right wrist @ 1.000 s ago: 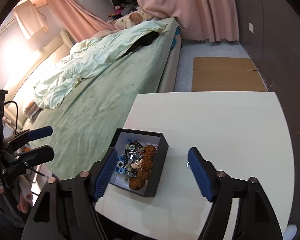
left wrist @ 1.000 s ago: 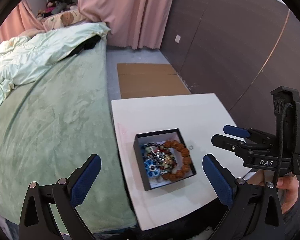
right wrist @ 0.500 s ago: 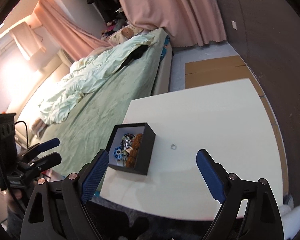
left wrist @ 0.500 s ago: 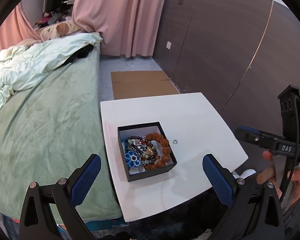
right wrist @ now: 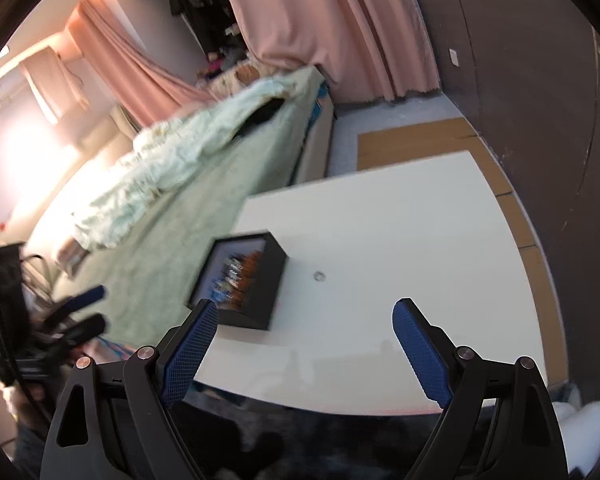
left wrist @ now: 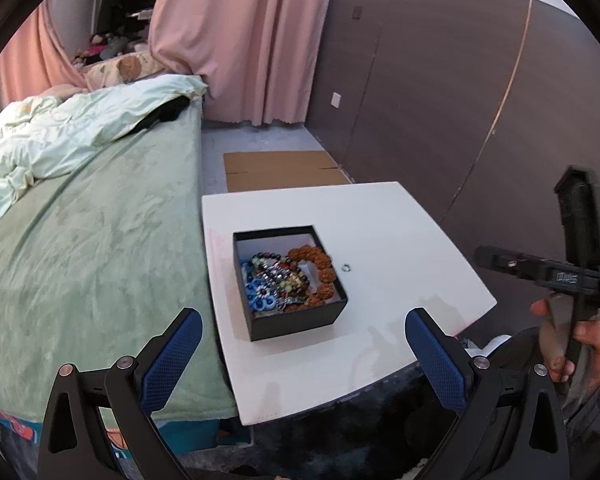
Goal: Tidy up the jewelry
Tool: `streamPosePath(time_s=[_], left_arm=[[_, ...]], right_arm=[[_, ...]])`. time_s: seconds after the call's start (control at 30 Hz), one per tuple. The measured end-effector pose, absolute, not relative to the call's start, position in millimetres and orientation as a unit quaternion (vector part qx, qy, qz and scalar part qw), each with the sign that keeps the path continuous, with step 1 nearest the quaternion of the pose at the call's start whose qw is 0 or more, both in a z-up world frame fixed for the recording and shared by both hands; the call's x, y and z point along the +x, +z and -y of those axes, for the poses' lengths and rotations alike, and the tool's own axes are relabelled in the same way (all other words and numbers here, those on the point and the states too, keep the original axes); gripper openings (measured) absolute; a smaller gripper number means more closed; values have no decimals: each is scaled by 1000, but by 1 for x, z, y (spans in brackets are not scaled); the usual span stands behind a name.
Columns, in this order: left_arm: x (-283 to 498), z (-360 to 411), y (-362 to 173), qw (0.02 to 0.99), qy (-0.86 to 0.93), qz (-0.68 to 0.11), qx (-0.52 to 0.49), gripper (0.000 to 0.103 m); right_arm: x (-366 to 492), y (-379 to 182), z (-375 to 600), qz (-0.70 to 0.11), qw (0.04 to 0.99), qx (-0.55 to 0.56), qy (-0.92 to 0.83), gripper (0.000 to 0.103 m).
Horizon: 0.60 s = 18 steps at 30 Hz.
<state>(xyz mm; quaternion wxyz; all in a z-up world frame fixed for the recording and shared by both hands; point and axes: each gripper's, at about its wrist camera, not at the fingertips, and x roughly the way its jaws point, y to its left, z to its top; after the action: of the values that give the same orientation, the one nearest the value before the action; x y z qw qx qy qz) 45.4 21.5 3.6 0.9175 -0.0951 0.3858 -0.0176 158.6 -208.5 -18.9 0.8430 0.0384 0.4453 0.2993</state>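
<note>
While both tongs hang wide apart and empty above the near edge, left tongs (left wrist: 300,344) and right tongs (right wrist: 304,340), the black jewelry box (left wrist: 290,282) sits on the white bench (left wrist: 400,240) beside the bed (left wrist: 92,240), a small ring (left wrist: 346,268) lying just right of it

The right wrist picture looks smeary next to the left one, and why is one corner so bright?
Right wrist view: motion blur smears the black box and the bed, and a glaring light washes out the upper left. Left wrist view: sharp and evenly lit, the beads in the box and the small ring read clearly. Both views bend straight edges, fisheye style.
</note>
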Motion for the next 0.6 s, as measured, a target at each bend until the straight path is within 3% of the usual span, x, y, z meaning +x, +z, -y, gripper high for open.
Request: streamPosePath(time_s=[0.13, 0.23, 0.37, 0.43, 0.6], left_arm=[[43, -32, -11, 917, -7, -384, -104, 102], [44, -43, -19, 916, 7, -385, -112, 101], [42, -60, -20, 921, 23, -364, -133, 101], [44, -67, -23, 921, 33, -362, -143, 101], [50, -78, -28, 921, 51, -354, -153, 101]], right_arm=[[178, -42, 198, -480, 827, 36, 290, 65], [188, -52, 185, -485, 824, 27, 292, 61], [209, -75, 153, -519, 805, -8, 287, 34], [214, -84, 144, -531, 800, -19, 280, 28], [227, -95, 118, -531, 800, -61, 273, 27]])
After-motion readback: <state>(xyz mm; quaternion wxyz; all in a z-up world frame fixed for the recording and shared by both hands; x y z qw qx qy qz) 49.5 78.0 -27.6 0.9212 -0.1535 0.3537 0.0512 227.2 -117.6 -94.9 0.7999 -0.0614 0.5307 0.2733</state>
